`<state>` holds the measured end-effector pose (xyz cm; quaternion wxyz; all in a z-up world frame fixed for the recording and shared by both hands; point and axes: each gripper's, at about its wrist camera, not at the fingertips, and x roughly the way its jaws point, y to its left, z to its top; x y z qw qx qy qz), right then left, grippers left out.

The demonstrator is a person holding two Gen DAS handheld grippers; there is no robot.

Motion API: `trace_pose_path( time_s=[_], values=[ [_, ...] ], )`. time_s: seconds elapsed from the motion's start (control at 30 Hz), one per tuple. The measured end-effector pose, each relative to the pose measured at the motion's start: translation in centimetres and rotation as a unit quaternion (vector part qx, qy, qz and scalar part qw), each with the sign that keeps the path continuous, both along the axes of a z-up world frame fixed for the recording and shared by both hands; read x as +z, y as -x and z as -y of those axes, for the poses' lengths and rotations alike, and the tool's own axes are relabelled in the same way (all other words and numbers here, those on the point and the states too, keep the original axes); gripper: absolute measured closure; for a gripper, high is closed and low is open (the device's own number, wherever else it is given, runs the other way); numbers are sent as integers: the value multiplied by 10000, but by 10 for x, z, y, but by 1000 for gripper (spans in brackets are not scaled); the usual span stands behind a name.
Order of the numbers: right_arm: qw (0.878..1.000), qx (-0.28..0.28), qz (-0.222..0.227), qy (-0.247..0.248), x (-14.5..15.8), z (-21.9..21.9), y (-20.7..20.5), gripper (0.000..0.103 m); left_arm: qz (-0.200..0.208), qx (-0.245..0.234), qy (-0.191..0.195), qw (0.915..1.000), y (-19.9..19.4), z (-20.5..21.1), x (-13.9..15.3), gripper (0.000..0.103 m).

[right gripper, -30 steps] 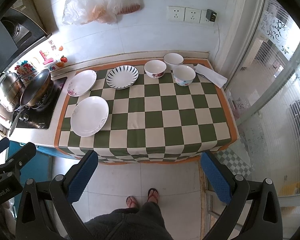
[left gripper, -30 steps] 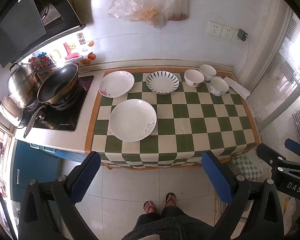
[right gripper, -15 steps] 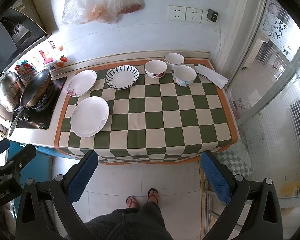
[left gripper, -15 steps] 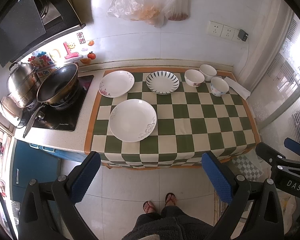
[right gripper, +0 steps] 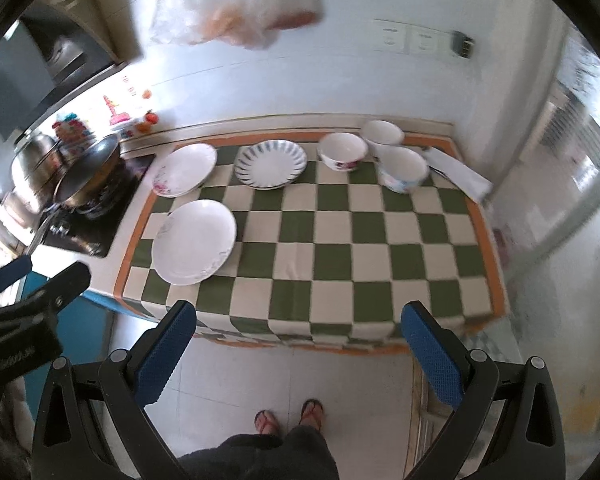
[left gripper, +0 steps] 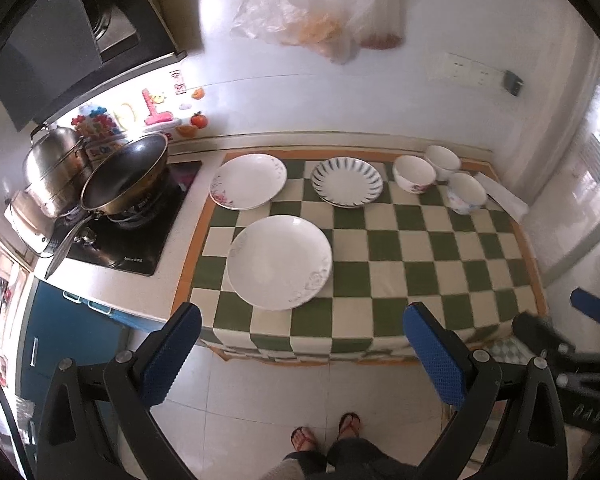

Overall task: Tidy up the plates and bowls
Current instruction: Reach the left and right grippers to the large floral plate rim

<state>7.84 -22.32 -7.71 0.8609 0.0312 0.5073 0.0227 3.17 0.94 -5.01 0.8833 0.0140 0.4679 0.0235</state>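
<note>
Plates and bowls are laid out on the checkered cloth (left gripper: 420, 248): a large white plate (left gripper: 279, 262) near the front left, a floral plate (left gripper: 248, 181) and a striped plate (left gripper: 347, 182) along the back, and three bowls grouped at the back right, a floral bowl (left gripper: 414, 173), a plain bowl (left gripper: 443, 158) and a blue-patterned bowl (left gripper: 467, 193). None of the crockery is seen to have shifted since a second ago. The counter now fills more of both views than before, so both grippers have been brought closer. The left gripper (left gripper: 300, 356) and right gripper (right gripper: 296, 354) are held with jaws wide apart, nothing between them. Both views are blurred, probably from motion
</note>
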Motion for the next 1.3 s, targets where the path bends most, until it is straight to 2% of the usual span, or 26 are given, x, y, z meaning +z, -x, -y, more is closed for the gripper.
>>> trace_pose_path(
  time_s=[0.13, 0.3, 0.43, 0.6, 0.67, 0.77, 0.8, 0.87, 0.9, 0.97, 1.03, 1.07, 1.17, 1.23, 1.3],
  values=[
    [9990, 335, -236, -194, -43, -15, -28, 0, -8, 369, -86, 9993, -20, -17, -29, 0],
    [9962, 479, -556, -468, -94, -38, -67, 0, -232, 671, -15, 9975, -50, -48, -65, 0],
    [9935, 538, -791, -618, -139, -60, -110, 0, -678, 784, 8, 9946, -89, -78, -105, 0],
    [9874, 320, -1246, -922, -203, -84, -173, 2, -1209, 632, 196, 9905, -146, -116, -159, 1],
    [9845, 201, -1409, -1024, -226, -92, -196, 3, -1475, 550, 308, 9870, -171, -133, -183, 7],
    [9797, 96, -1639, -1148, -254, -103, -223, 7, -1865, 413, 481, 9804, -203, -152, -216, 9],
    [9779, 38, -1743, -1157, -266, -109, -235, 9, -1994, 332, 538, 9779, -212, -156, -227, 11],
    [9747, 10, -1900, -1181, -280, -116, -248, 16, -2234, 196, 619, 9726, -228, -163, -247, 28],
    [9722, -18, -2024, -1178, -291, -122, -257, 21, -2382, 95, 655, 9690, -234, -164, -259, 32],
    [9687, -29, -2155, -1233, -304, -126, -265, 30, -2516, -20, 753, 9649, -243, -168, -273, 48],
    [9647, -54, -2299, -1287, -317, -133, -274, 43, -2657, -129, 865, 9601, -248, -168, -285, 56],
    [9637, -55, -2321, -1318, -320, -134, -275, 45, -2712, -166, 917, 9580, -250, -168, -291, 61],
    [9609, -74, -2417, -1351, -331, -140, -282, 59, -2834, -261, 1019, 9532, -253, -165, -302, 68],
    [9583, -93, -2466, -1442, -337, -143, -284, 78, -2886, -344, 1127, 9502, -253, -163, -308, 73],
    [9575, -104, -2501, -1433, -342, -148, -285, 86, -2834, -381, 1238, 9502, -253, -161, -309, 74]
  ],
)
